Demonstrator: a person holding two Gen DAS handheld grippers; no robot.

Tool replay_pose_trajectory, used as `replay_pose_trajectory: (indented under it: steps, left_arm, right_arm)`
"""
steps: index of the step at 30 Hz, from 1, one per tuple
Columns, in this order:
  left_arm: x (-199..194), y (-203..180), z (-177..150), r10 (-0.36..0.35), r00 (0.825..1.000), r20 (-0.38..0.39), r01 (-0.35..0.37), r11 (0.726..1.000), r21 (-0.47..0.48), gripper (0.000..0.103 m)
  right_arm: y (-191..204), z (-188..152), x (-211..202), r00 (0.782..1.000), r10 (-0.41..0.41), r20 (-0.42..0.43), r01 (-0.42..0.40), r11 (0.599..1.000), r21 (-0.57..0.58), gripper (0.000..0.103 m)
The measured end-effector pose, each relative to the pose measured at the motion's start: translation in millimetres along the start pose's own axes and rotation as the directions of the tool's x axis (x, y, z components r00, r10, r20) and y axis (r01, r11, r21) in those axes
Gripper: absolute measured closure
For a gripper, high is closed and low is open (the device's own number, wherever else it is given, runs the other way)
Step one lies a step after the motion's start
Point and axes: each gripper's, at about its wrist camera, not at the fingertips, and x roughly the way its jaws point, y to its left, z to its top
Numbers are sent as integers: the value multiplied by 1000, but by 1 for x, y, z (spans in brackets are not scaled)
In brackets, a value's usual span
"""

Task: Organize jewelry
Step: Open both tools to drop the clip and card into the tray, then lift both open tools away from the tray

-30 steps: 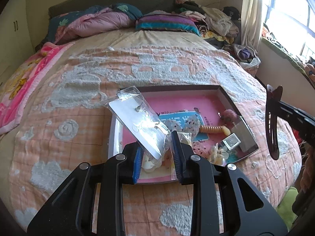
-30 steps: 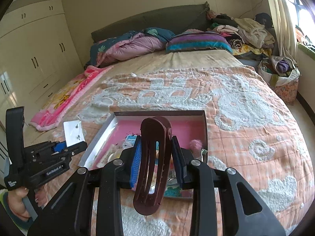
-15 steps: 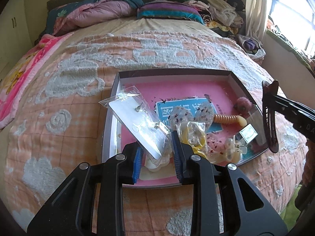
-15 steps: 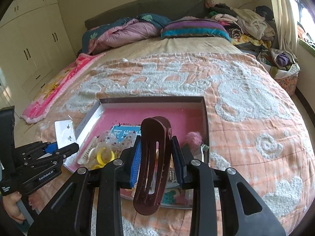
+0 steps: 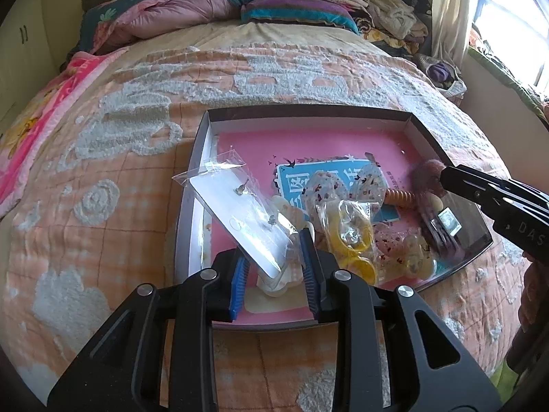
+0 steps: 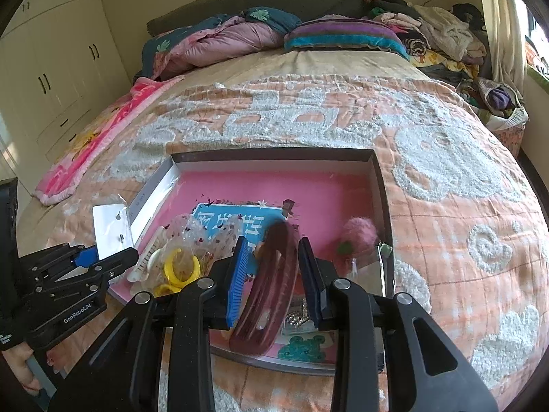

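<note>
Box: pink box point(image 5: 308, 127) with low walls sits in the middle of both views, on the orange bedspread point(image 5: 103, 158)
Left tool: left gripper point(image 5: 272, 261) is clamped on the earring card point(image 5: 240, 219), a white card in a clear bag, at its low corner; the card tilts up over the left wall of the box
Right tool: right gripper point(image 6: 272, 274) has the dark red hair clip point(image 6: 267, 285) between its blue pads; the clip leans to the left and looks blurry, and I cannot tell if the pads are pressing on it
Already in the box: yellow rings in a bag point(image 5: 350, 240), a fuzzy pink ball point(image 6: 358, 235), spotted bags point(image 5: 326, 189) and a blue card point(image 5: 291, 178)
How to do it well: I think both things go into the box now; bring each one low over a bare pink spot, away from the pile, then open the jaws slowly so nothing bounces out or knocks the other bags
Watch out: keep the two tools apart so they do not bump
Changed from one second ago: the box looks bigger and nearer in both views; the hair clip stood straight up then, and now it tips over and sits lower
</note>
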Motion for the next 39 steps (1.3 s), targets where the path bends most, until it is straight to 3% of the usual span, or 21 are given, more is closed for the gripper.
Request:
replay_pose_trajectory:
  steps: [4, 7, 11, 13, 16, 19, 24, 27, 39]
  left_arm:
    - [-1, 0, 0, 1, 1000, 2, -1, 1000, 3, 82]
    - [-5, -2, 1, 3, 1000, 7, -3, 1000, 6, 76]
    - [-19, -6, 2, 8, 999, 31, -8, 1000, 11, 56]
    - [-27, -7, 3, 5, 999, 43, -6, 1000, 10, 54]
    - [-43, -9, 4, 5, 998, 69, -6, 1000, 8, 41]
    - [-62, -10, 3, 5, 996, 93, -5, 1000, 6, 35]
    - [-96, -14, -7, 4, 991, 135, -5, 1000, 4, 16]
    - [-111, -16, -16, 8, 989, 146, -8, 1000, 6, 10]
    - [-146, -20, -68, 20, 987, 162, -19, 1000, -9, 9]
  right_arm:
    - [0, -2, -7, 1000, 3, 8, -3, 1000, 4, 66]
    - [-1, -4, -19, 1000, 15, 21, -15, 1000, 11, 60]
    - [3, -6, -41, 998, 17, 55, -17, 1000, 3, 50]
    - [5, -8, -54, 997, 17, 78, -17, 1000, 1, 40]
    - [8, -12, -78, 993, 15, 119, -14, 1000, -10, 26]
    - [11, -18, -103, 986, 15, 165, -12, 1000, -16, 15]
    - [17, -32, -143, 974, 12, 225, -3, 999, -39, 6]
    - [18, -44, -162, 968, 18, 249, -7, 999, -44, 5]
    - [20, -98, -204, 963, 4, 269, 8, 999, -44, 4]
